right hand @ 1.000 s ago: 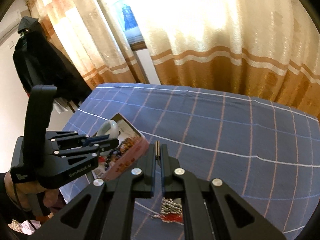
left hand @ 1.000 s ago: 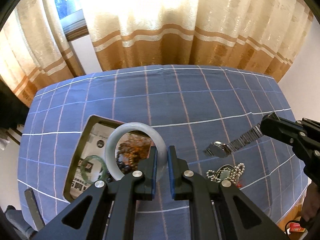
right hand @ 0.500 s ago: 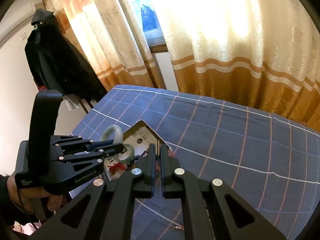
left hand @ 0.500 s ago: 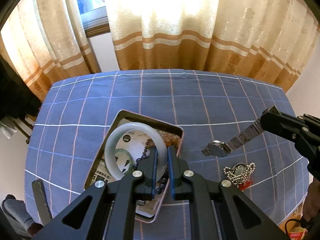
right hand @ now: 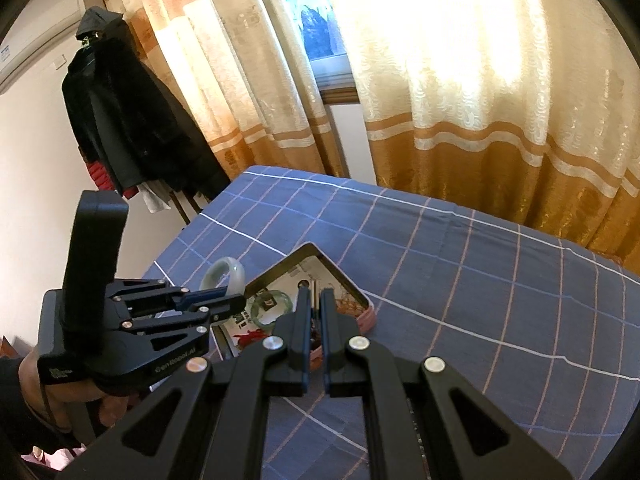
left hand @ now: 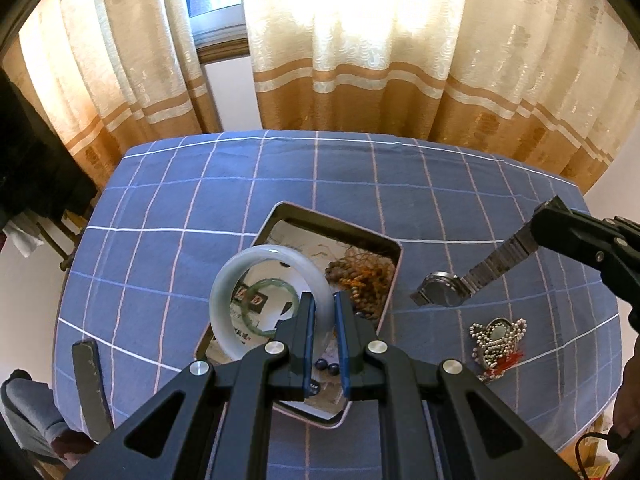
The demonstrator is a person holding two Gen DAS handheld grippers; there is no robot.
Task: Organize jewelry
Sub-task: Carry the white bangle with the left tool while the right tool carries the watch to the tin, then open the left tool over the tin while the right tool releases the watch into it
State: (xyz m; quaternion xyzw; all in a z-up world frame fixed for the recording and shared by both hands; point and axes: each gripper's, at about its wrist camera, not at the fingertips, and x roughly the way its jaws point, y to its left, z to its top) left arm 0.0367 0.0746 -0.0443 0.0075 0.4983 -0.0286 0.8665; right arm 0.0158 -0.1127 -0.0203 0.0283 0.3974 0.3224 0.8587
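My left gripper is shut on a pale white jade bangle and holds it above the open pink jewelry tin. The bangle also shows in the right wrist view. In the tin lie a green bangle, brown beads and dark beads. My right gripper is shut on the metal band of a wristwatch, which hangs in the air to the right of the tin. The right gripper shows at the right edge of the left wrist view. A silver bead necklace with a pendant lies on the cloth.
The table wears a blue checked cloth. Curtains hang behind it. A dark coat hangs at the left wall. A black chair back stands at the table's left front edge.
Both grippers have risen and moved over the tin. The left gripper still holds the white bangle, now above the tin's left half. The watch still hangs from the right gripper.
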